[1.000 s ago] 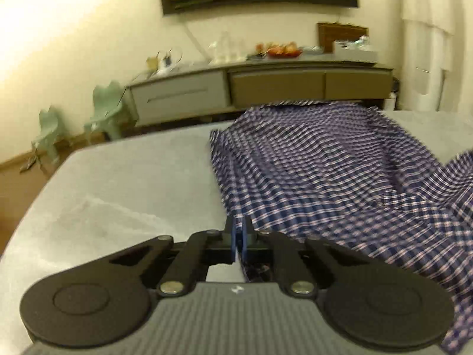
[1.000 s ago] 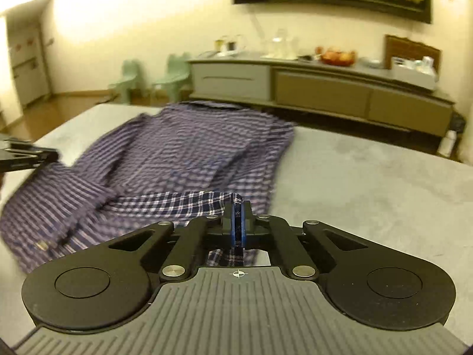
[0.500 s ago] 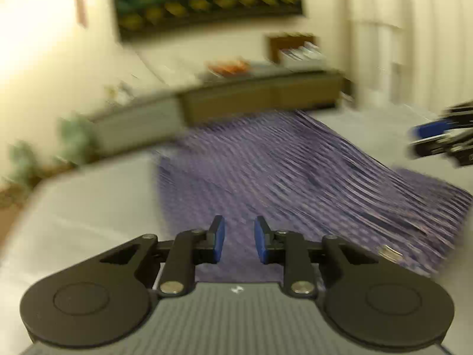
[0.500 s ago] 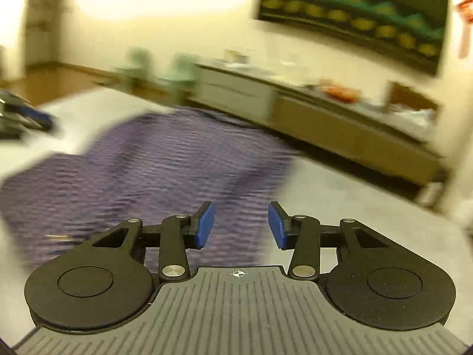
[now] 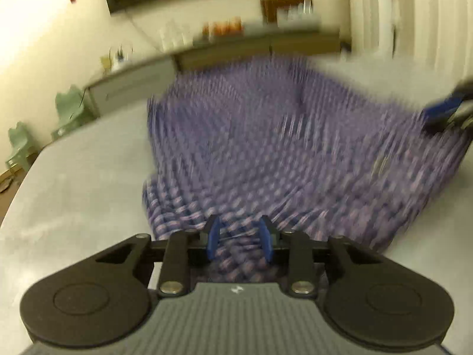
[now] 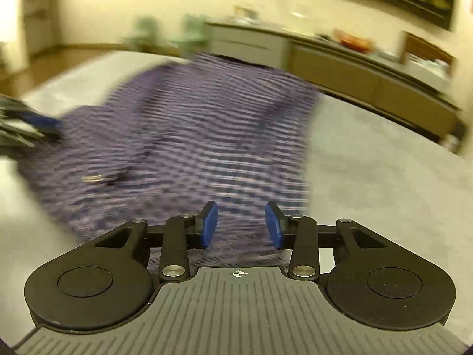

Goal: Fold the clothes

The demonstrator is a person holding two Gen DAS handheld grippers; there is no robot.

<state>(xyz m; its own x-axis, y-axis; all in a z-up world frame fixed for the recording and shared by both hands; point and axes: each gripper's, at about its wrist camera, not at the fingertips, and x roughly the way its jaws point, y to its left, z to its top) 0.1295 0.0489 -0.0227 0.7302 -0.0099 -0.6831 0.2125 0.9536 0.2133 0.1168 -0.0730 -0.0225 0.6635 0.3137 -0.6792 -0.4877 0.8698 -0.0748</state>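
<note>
- Over the near hem of the checked shirt (image 5: 280,148), the left gripper (image 5: 239,242) is being held tilted downward; its blue pads (image 5: 213,238) are being spread apart, with cloth seen between them but not pressed.
- At the shirt's other near corner, the right gripper (image 6: 241,224) is being angled down likewise; its jaws are being drawn closer, yet nothing is being pinched.
- Each gripper is being glimpsed at the edge of the other's view, cut off and smeared.
- The shirt's pattern and folds are being blurred; a small pale tag or button (image 6: 93,178) cannot be identified.
- The shirt is being shown spread on a grey table (image 5: 77,183), with a long sideboard (image 6: 354,68) and green chairs (image 5: 69,108) along the cream wall behind.
</note>
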